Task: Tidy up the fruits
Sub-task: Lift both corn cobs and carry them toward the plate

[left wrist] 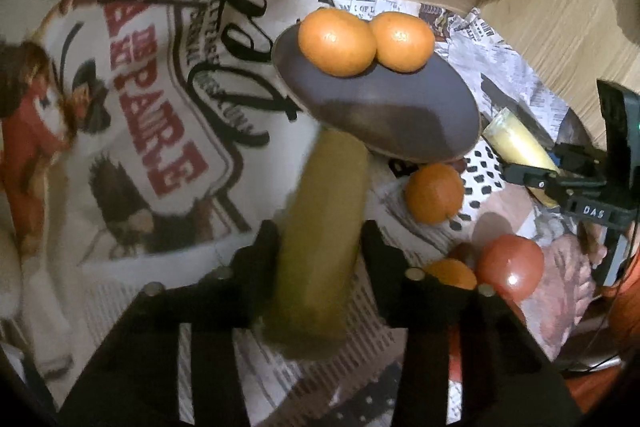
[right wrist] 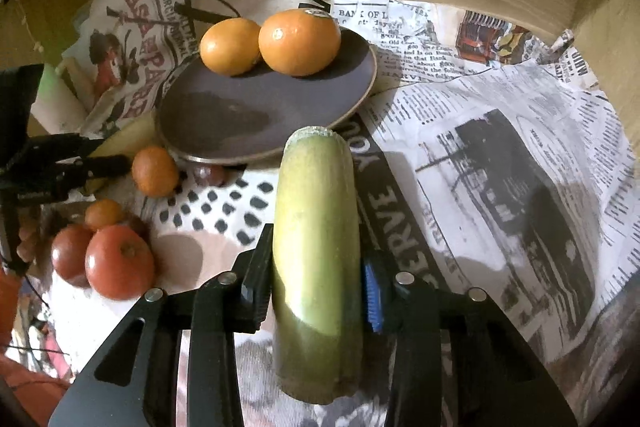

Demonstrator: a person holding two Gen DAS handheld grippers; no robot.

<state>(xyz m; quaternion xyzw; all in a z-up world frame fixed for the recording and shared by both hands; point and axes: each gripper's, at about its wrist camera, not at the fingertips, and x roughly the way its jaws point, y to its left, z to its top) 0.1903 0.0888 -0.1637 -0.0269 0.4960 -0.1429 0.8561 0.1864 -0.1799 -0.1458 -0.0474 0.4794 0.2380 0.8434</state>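
The left gripper (left wrist: 320,247) is clamped on a yellow-green banana piece (left wrist: 324,227); the right gripper (right wrist: 316,267) pinches another banana piece (right wrist: 316,247). Beyond both, toward 12 o'clock, a dark plate (right wrist: 240,123) on newspaper (right wrist: 480,147) carries two oranges (right wrist: 298,41). Tomatoes (right wrist: 118,261) lie at 9 o'clock of the right gripper.

two oranges (right wrist: 268,43) sit touching on the dark plate (right wrist: 224,123); smaller orange (right wrist: 155,171) and, seemingly, tomatoes (right wrist: 119,261) nearby.
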